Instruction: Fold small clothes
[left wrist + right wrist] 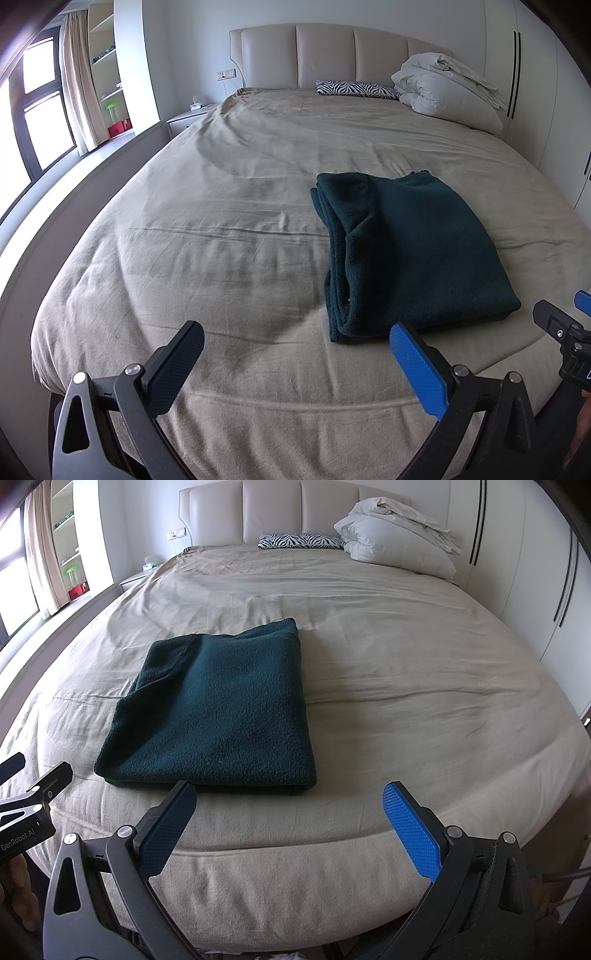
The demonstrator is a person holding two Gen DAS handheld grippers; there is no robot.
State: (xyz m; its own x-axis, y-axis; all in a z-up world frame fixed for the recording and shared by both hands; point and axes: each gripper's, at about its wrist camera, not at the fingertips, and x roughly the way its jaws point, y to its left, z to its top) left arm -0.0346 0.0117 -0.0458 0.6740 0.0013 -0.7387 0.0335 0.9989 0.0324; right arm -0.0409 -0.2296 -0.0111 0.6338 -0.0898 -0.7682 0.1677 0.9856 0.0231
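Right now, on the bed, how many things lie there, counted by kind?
Dark green folded garment: 1
Zebra-print pillow: 1
White bundled duvet: 1
Total: 3, all resting on the beige sheet. Both open grippers, left and right, hold nothing.

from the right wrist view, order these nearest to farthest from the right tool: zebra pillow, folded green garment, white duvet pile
1. folded green garment, on the sheet just ahead and left of the open right tool.
2. white duvet pile, far right by the headboard.
3. zebra pillow, centre at the headboard; nearly level with the duvet pile, so too close to call.
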